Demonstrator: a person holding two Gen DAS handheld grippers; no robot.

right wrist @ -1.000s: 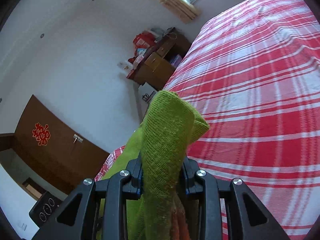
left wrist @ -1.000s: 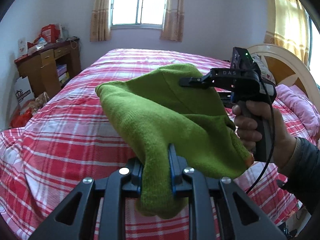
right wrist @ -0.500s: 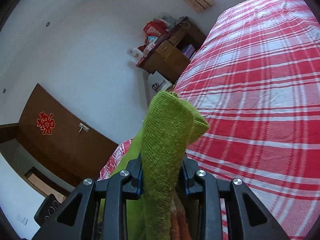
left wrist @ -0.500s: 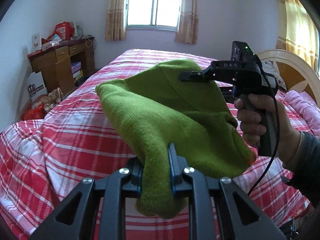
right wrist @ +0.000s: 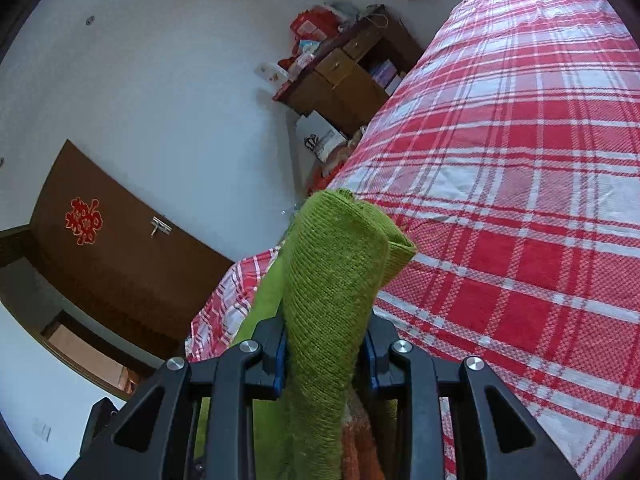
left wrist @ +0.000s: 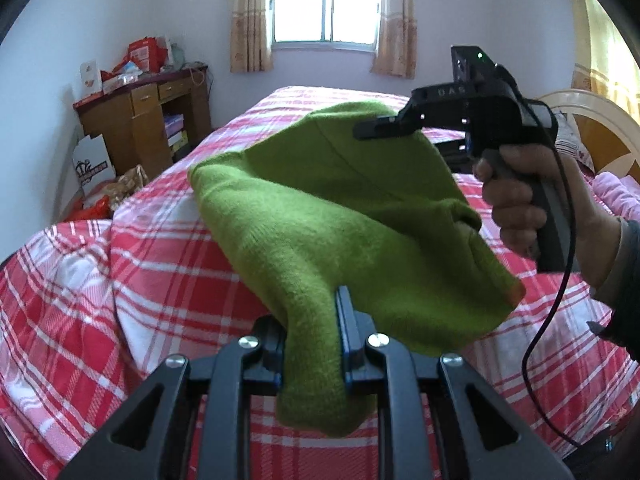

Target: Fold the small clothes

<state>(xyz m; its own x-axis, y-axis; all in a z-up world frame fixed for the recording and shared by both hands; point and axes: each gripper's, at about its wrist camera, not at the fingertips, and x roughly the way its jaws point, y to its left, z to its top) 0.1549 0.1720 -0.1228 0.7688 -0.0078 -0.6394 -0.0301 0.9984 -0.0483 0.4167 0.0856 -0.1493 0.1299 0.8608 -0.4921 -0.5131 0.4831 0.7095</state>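
A green knitted garment hangs in the air above the red plaid bed, held between both grippers. My left gripper is shut on its near edge at the bottom of the left wrist view. My right gripper, held in a hand, grips the far edge at the upper right. In the right wrist view the right gripper is shut on a bunched fold of the green garment. An orange patch shows low on the fabric.
A wooden desk with boxes and clutter stands left of the bed by the wall. A window with curtains is at the back. A headboard and pink pillow lie right. A brown door shows in the right wrist view.
Both grippers have shifted with the garment still held; the left wrist view has swung left, so the desk and window moved right in frame. The garment hangs much the same.
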